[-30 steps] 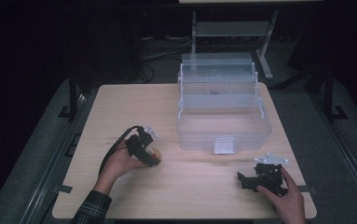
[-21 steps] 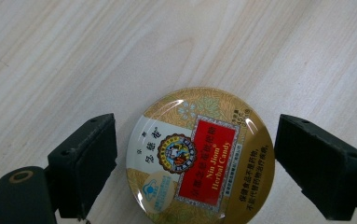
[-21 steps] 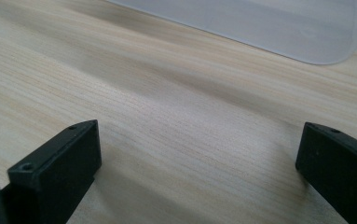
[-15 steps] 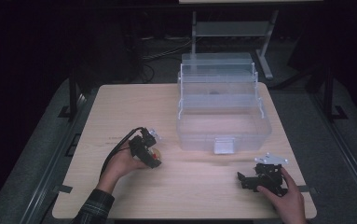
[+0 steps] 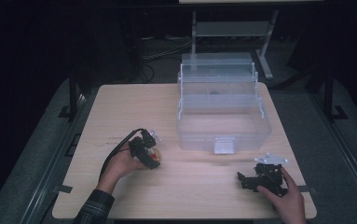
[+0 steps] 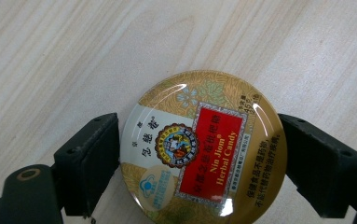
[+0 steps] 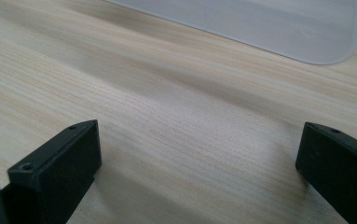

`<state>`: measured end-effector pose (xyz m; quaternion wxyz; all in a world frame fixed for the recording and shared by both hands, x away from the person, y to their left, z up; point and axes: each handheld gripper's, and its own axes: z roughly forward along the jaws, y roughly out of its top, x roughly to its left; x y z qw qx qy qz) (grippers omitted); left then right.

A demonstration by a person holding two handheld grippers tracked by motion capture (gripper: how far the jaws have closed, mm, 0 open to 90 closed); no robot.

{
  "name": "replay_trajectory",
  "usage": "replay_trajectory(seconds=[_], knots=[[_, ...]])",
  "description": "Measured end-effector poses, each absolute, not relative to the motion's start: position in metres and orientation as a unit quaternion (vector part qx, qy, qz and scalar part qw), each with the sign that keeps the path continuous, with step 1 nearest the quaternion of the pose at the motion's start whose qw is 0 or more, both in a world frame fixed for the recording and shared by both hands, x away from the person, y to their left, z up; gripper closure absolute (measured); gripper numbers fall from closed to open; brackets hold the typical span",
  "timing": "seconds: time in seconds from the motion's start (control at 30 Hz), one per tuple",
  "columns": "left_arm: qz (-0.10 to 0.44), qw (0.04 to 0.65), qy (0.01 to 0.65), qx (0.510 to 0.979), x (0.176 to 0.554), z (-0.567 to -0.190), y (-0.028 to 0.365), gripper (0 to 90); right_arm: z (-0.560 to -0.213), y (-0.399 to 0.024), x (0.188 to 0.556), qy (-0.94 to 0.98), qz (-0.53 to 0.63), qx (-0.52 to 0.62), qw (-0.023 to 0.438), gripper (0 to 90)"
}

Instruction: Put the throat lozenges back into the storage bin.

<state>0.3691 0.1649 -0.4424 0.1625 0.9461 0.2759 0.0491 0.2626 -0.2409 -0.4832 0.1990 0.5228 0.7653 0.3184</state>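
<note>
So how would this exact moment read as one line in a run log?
left claw: jaws flanking candy tin, grip unclear | right claw: open, low over table | clear box: open

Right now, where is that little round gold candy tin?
The candy tin lies on the wooden table between the left claw jaws, at the left of the high view, left of the clear plastic box.
</note>
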Motion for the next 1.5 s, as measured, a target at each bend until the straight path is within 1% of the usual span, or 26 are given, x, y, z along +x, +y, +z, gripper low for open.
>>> replay_trajectory(seconds=[0.17,0.87,1.5], knots=[[0.046,0.162,0.273,0.947,0.369,-0.443,0.164,18.7,-0.483,-0.241,0.263,0.765,0.319,0.523,0.199,0.0],[0.041,0.171,0.277,0.945,0.368,-0.442,0.167,19.7,-0.483,-0.241,0.263,0.765,0.318,0.523,0.199,0.0],[0.034,0.195,0.285,0.938,0.366,-0.425,0.171,19.7,-0.483,-0.241,0.263,0.765,0.318,0.523,0.199,0.0]])
